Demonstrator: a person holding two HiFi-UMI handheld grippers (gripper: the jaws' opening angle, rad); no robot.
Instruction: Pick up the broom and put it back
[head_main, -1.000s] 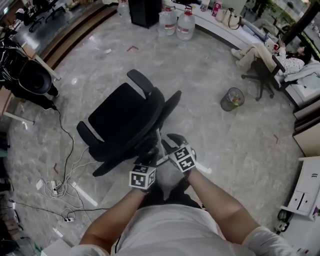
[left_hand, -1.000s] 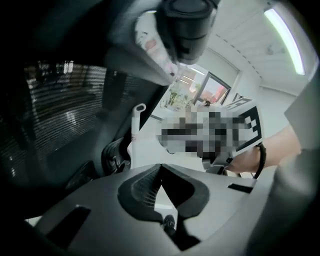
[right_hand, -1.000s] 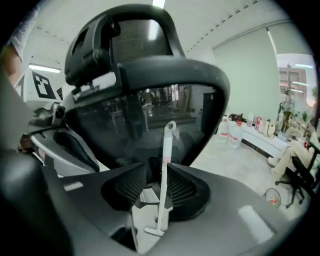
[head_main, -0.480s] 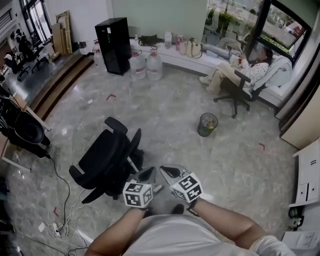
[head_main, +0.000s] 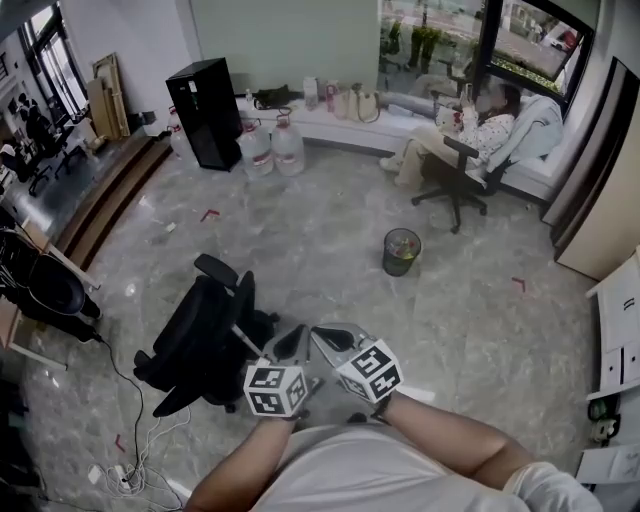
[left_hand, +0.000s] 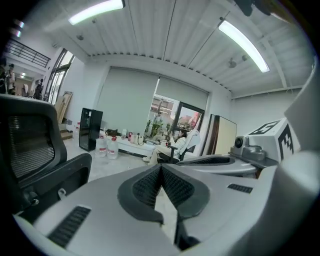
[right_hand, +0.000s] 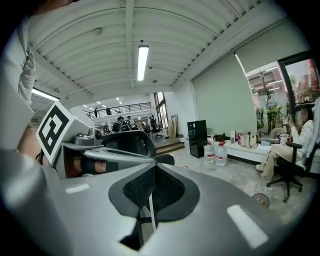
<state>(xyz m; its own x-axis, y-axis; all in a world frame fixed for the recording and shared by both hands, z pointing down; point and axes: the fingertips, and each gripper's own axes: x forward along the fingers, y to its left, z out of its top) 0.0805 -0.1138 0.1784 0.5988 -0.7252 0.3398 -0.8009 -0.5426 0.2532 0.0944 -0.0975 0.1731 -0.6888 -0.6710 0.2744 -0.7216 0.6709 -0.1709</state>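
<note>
Grey and thin, a rod (head_main: 250, 340) was seen slanting from just ahead of the left gripper (head_main: 291, 343) toward the far left, across the black office chair (head_main: 200, 335). It was the only thing that could be read as the broom's handle, and no brush head could be made out. Whether the rod was touched by either gripper could not be told from the head view.

In its own view the left gripper's pads were shown pressed together at their tips. Nothing was made out between them but pale floor in the gap behind. The right gripper (head_main: 325, 337), just right of the left one, was likewise closed, pad against pad. A narrow pale strip (right_hand: 150, 212) was shown in the slit below the pads, too slight to be named.

Both grippers were held side by side, near the person's body, above the grey marble floor (head_main: 330, 230).

The chair was placed just left of the grippers, and cables (head_main: 130, 470) were strewn at the near left. A waste bin (head_main: 401, 251) was set farther off to the right. At the far wall two water bottles (head_main: 272, 148) were stood beside a black cabinet (head_main: 205, 112). At the far right a seated person (head_main: 440, 140) was placed by the window.
</note>
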